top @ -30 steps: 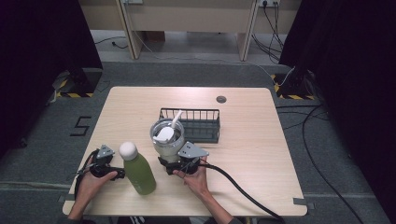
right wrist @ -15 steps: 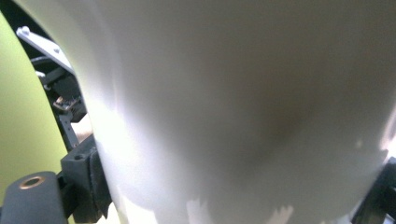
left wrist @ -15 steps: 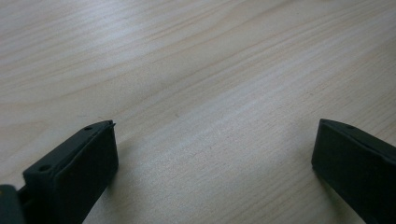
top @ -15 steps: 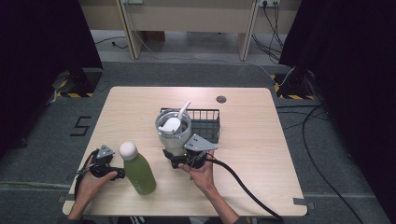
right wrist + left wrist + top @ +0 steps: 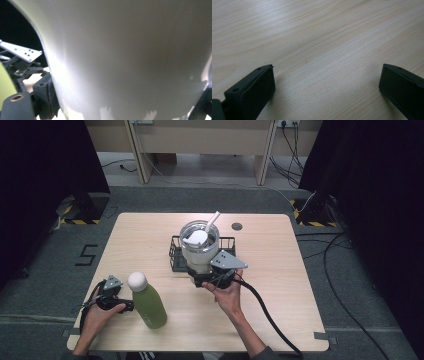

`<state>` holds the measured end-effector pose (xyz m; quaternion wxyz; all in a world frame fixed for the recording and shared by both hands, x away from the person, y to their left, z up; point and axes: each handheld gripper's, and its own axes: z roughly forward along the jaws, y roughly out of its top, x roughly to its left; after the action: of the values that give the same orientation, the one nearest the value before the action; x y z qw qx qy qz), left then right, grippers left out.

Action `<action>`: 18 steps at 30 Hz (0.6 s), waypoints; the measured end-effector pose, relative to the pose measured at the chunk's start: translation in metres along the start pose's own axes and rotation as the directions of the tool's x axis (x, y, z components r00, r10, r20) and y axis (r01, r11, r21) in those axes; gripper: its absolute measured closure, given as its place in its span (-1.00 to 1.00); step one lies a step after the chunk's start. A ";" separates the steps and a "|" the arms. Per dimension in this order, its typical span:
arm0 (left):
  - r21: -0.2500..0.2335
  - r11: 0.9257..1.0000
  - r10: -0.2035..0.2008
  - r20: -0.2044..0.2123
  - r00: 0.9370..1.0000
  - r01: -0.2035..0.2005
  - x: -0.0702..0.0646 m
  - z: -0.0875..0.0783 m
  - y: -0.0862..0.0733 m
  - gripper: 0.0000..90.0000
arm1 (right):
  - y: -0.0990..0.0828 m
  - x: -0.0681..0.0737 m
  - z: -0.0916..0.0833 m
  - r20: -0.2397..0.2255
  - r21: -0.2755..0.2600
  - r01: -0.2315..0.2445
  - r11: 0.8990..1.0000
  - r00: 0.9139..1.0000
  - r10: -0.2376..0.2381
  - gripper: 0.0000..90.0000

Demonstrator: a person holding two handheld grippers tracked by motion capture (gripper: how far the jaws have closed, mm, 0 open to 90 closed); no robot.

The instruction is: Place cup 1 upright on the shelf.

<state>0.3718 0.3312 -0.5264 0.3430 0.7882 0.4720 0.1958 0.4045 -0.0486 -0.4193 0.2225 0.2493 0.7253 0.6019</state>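
Note:
A white tumbler (image 5: 199, 249) with a clear lid and a white straw is held up in the air by my right gripper (image 5: 206, 279), which is shut on its lower body. Its pale wall (image 5: 130, 55) looms close in the right gripper view. The tumbler hangs over the front edge of a black wire basket (image 5: 175, 256) at the table's middle. A green bottle (image 5: 149, 304) with a white round cap stands upright near the front left. Just left of the bottle my left gripper (image 5: 125, 306) rests low on the table, open, with bare wood between its jaws (image 5: 324, 80).
The wooden table (image 5: 280, 270) has a small round grommet (image 5: 237, 226) near its far edge. A thick black cable (image 5: 265, 315) trails from the right gripper across the table's front right. Dark floor with cables surrounds the table.
My right gripper has carried the tumbler up and to the right, from beside the basket's front left to above its front edge. The left gripper and green bottle have stayed put.

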 end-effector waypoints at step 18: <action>-0.002 1.000 -0.002 0.000 1.000 0.002 0.000 0.000 0.000 -1.00 | 0.025 -0.028 -0.009 0.066 0.009 0.008 1.000 0.998 -0.008 -0.75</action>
<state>0.3718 0.3310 -0.5265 0.3439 0.7873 0.4727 0.1959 0.4234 -0.0694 -0.3929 0.2477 0.2670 0.7211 0.5894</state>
